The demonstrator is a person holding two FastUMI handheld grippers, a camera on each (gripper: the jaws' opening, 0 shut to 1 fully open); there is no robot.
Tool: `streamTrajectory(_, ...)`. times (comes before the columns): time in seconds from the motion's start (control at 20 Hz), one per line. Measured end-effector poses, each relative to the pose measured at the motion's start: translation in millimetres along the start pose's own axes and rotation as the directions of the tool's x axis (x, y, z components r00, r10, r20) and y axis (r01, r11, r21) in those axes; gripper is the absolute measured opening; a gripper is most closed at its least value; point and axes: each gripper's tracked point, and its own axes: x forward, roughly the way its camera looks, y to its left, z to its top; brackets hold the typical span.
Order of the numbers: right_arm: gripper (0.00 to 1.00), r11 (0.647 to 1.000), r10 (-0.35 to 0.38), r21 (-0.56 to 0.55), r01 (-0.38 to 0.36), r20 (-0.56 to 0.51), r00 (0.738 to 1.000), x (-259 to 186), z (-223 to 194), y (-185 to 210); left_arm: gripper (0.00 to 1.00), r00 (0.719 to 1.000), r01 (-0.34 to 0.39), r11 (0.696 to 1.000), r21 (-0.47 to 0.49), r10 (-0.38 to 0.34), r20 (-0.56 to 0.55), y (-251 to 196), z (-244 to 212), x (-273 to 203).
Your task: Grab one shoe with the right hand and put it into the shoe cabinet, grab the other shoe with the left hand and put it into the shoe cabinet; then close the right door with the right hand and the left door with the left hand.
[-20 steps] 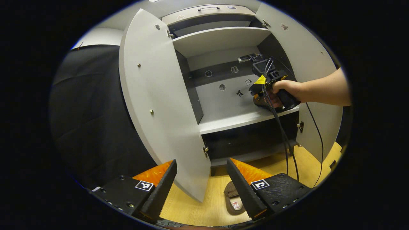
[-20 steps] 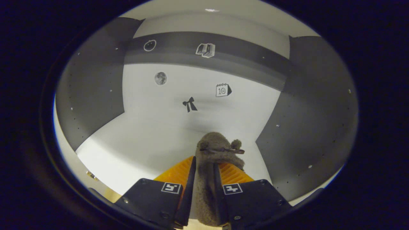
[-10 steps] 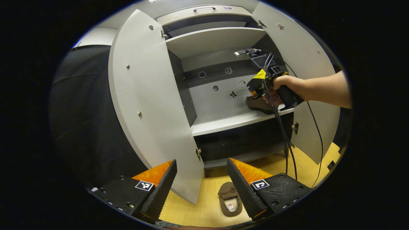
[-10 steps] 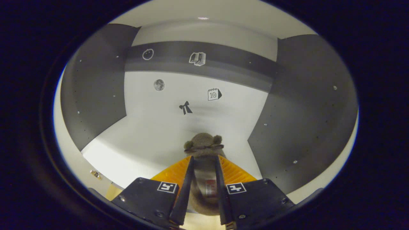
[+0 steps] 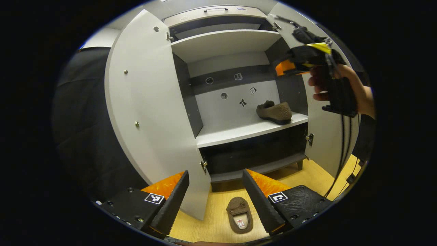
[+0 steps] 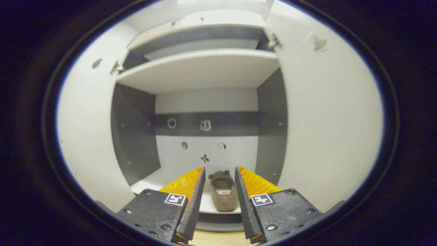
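- While one brown shoe sits on the cabinet shelf, the right tool is spread, empty.
- The left tool is spread above the floor shoe, partly hidden.

We see a brown fuzzy shoe lying flat on the right part of the shoe cabinet's middle shelf, sole down. The other shoe, same brown with a pale insole showing, lies on the wooden floor just before the cabinet. Both pale doors, left door and right door, stand wide open
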Motion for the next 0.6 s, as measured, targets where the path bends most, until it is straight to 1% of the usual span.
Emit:
streamTrajectory(0.05,0.58,1.0,-0.004,-0.018,0.005,0.045,0.999,-15,8,1,0.95,1.0,0.011,1.0,-0.011,-0.011,0.01,-4,5,2)
streamTrajectory(0.1,0.65,0.999,-0.017,-0.036,0.019,0.075,0.997,-37,6,1,0.95,1.0,0.025,0.999,-0.023,-0.024,0.018,-8,10,4)
streamTrajectory(0.15,0.68,0.998,-0.019,-0.052,0.024,0.089,0.996,-52,0,4,0.95,0.999,0.045,0.998,-0.035,-0.044,0.023,-14,14,5)
streamTrajectory(0.2,0.72,0.998,-0.013,-0.062,0.019,0.092,0.996,-71,-11,10,0.95,0.998,0.047,0.998,-0.043,-0.045,0.039,-16,21,6)
streamTrajectory(0.25,0.75,0.997,-0.005,-0.072,0.012,0.093,0.996,-86,-22,13,0.95,0.998,0.034,0.998,-0.05,-0.031,0.062,-13,29,6)
streamTrajectory(0.35,0.83,0.996,-0.019,-0.087,0.023,0.045,0.999,-105,-50,12,0.95,0.995,0.015,0.997,-0.071,-0.008,0.102,-9,43,6)
streamTrajectory(0.4,0.89,0.996,-0.036,-0.077,0.037,0.01,0.999,-113,-62,7,0.95,0.993,0.013,0.996,-0.085,-0.003,0.116,-9,49,5)
streamTrajectory(0.45,0.91,0.998,-0.034,-0.058,0.033,-0.005,0.999,-118,-66,7,0.95,0.992,0.012,0.995,-0.1,0.001,0.13,-8,55,5)
streamTrajectory(0.6,0.92,0.999,-0.039,0.013,0.04,-0.064,0.997,-115,-78,-6,0.96,0.989,0.011,0.991,-0.133,0.008,0.147,-10,64,4)
